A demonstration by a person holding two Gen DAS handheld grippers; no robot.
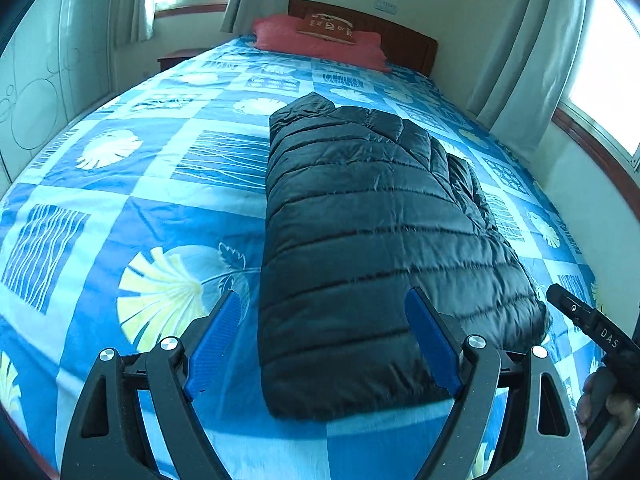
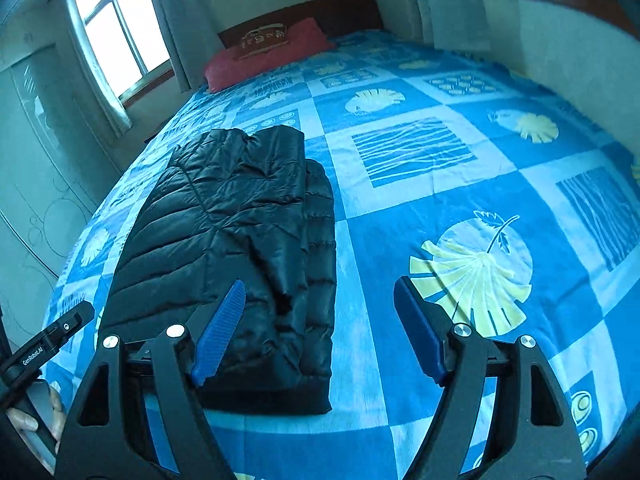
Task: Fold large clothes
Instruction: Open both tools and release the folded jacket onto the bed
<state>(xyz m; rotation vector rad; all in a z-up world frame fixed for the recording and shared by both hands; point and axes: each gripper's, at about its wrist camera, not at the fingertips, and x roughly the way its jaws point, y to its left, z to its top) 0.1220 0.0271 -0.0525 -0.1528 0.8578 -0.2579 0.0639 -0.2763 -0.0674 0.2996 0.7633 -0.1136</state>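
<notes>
You have one black puffer jacket (image 1: 372,240), folded into a long bundle, lying on the blue patterned bedspread (image 1: 140,208) near its foot, with your left gripper (image 1: 326,344) and right gripper (image 2: 320,328) both spread wide above it, grasping nothing.

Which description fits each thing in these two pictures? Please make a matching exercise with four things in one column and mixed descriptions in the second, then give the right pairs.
Things:
1. puffer jacket
2. pillow
3. bedspread
4. left hand-held gripper

Descriptions:
A. red, at the head of the bed
B. open, with nothing between its blue pads
C. black, folded into a long bundle
D. blue, with a pattern of leaves and squares

Right pairs: 1-C, 2-A, 3-D, 4-B
</notes>
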